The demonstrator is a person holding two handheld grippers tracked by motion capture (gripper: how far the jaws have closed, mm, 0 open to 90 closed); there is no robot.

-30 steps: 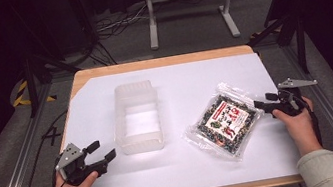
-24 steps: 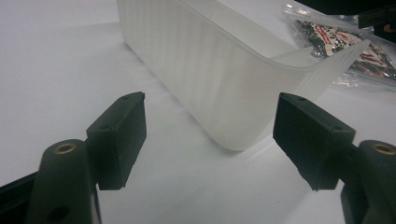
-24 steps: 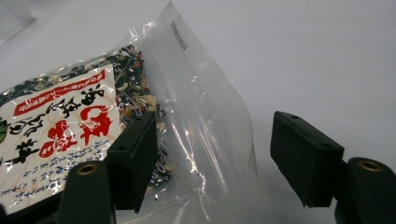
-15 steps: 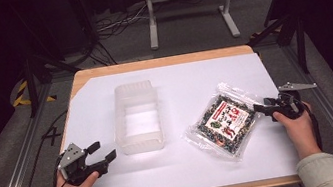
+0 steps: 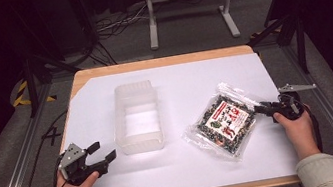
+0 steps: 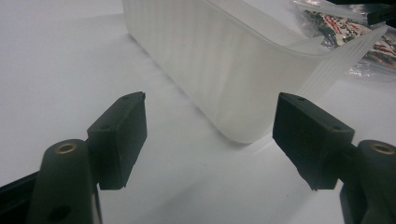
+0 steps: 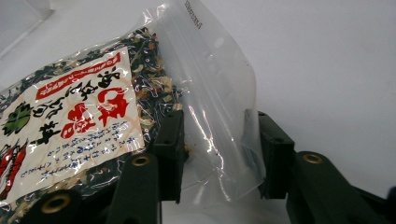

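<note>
The clear packet [image 5: 223, 124] of dark flakes, white-and-red label up, lies flat right of the plastic tub [image 5: 138, 116]. The right gripper [image 7: 219, 156] has just been closing around its empty edge, pads not yet pressing; the left gripper [image 6: 210, 135] stands wide apart.

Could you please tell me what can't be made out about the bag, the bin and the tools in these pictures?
- Bag, right gripper view: its left and lower parts are cut off by the frame edge.
- Right tool: its jaws have just been closing around the bag's clear edge; whether the pads press it yet is unclear.
- Bag label print, high view: too small to read.
- Bin, left gripper view: the top edge cuts off its far end.
</note>
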